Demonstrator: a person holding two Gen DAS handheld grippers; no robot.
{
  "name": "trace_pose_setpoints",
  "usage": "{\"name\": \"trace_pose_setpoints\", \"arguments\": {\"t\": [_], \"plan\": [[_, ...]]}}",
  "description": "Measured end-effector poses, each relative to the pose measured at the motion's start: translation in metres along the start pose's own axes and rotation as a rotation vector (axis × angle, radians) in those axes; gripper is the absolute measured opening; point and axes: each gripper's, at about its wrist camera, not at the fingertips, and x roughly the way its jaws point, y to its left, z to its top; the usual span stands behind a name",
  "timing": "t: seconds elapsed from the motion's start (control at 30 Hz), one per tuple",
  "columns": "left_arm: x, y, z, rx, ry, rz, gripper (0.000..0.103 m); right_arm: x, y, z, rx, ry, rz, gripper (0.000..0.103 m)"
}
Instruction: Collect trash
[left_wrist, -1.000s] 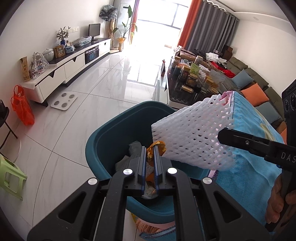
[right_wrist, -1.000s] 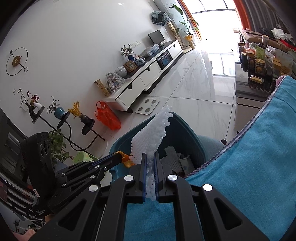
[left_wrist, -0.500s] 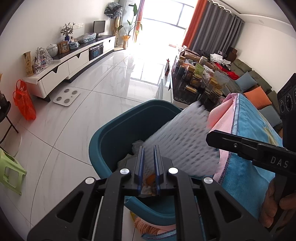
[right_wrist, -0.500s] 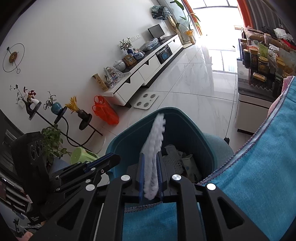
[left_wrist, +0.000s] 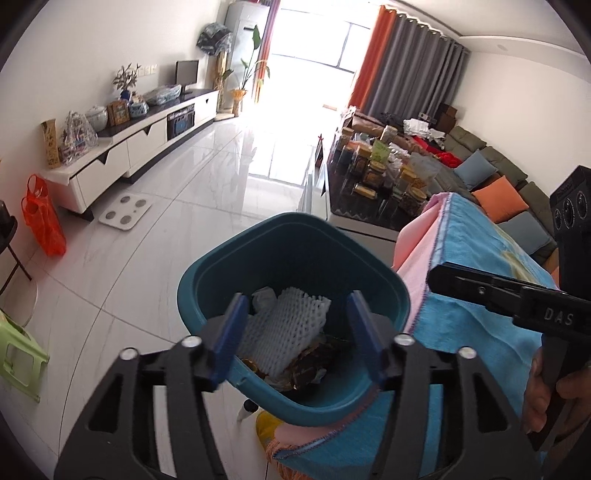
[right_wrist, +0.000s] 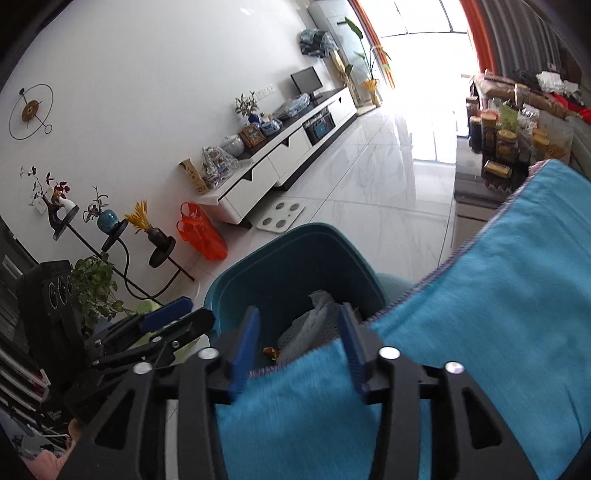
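Note:
A teal trash bin (left_wrist: 207, 280) stands on the floor beside a table covered by a blue cloth (left_wrist: 480, 258). A white foam net (left_wrist: 284, 328) lies inside it on top of other trash, with an orange scrap and a dark wrapper (left_wrist: 314, 363) beside it. My left gripper (left_wrist: 297, 332) is open and empty above the bin's near rim. My right gripper (right_wrist: 297, 343) is open and empty over the cloth's edge (right_wrist: 480, 314), with the bin (right_wrist: 236, 280) and the foam net (right_wrist: 314, 325) just ahead. The left gripper also shows in the right wrist view (right_wrist: 155, 332).
A white TV cabinet (left_wrist: 122, 155) lines the left wall, with a red plastic bag (left_wrist: 42, 218) and a white scale (left_wrist: 125, 212) on the floor. A green stool (left_wrist: 16, 354) stands at the left. A low table with jars (left_wrist: 376, 177) and a sofa (left_wrist: 498, 184) lie beyond.
Both grippers opened. The orange scrap left my left gripper and the white foam net left my right gripper; both now lie in the bin.

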Motion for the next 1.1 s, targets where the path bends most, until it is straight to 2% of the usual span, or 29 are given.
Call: {"name": "trace_pose_setpoints", "arguments": {"t": [0.03,0.1,0.13,0.17,0.2,0.27,0.37,0.57,0.67,0.9,1.1], "plan": [[-0.006,-0.004,-0.002,0.012,-0.018,0.000,0.073,-0.009,-0.001,-0.004,-0.004,-0.016,-0.011,0.058],[-0.017,-0.012,-0.005,0.041,-0.041,0.005,0.079,-0.030,-0.002,-0.012,-0.023,-0.057,-0.031,0.061],[-0.022,-0.014,-0.007,0.057,-0.052,0.004,0.083,-0.042,-0.004,-0.016,-0.029,-0.081,-0.048,0.067],[-0.029,-0.019,-0.010,0.071,-0.067,-0.007,0.092,-0.052,-0.005,-0.019,-0.030,-0.101,-0.059,0.073],[-0.035,-0.026,-0.014,0.082,-0.083,-0.019,0.098,-0.066,-0.007,-0.025,-0.031,-0.133,-0.072,0.076],[-0.046,-0.039,-0.021,0.106,-0.109,-0.035,0.098,-0.087,-0.010,-0.036,-0.033,-0.180,-0.090,0.089],[-0.057,-0.057,-0.031,0.111,-0.128,-0.061,0.098,-0.117,-0.014,-0.057,-0.033,-0.242,-0.150,0.096],[-0.069,-0.104,-0.049,0.153,-0.156,-0.122,0.098,-0.167,-0.027,-0.103,-0.013,-0.362,-0.326,0.096],[-0.076,-0.131,-0.057,0.195,-0.195,-0.125,0.098,-0.189,-0.035,-0.127,0.004,-0.423,-0.458,0.096],[-0.090,-0.185,-0.066,0.265,-0.267,-0.172,0.098,-0.233,-0.050,-0.171,0.052,-0.518,-0.630,0.096],[-0.101,-0.210,-0.075,0.291,-0.335,-0.192,0.098,-0.255,-0.051,-0.194,0.047,-0.576,-0.721,0.096]]}}
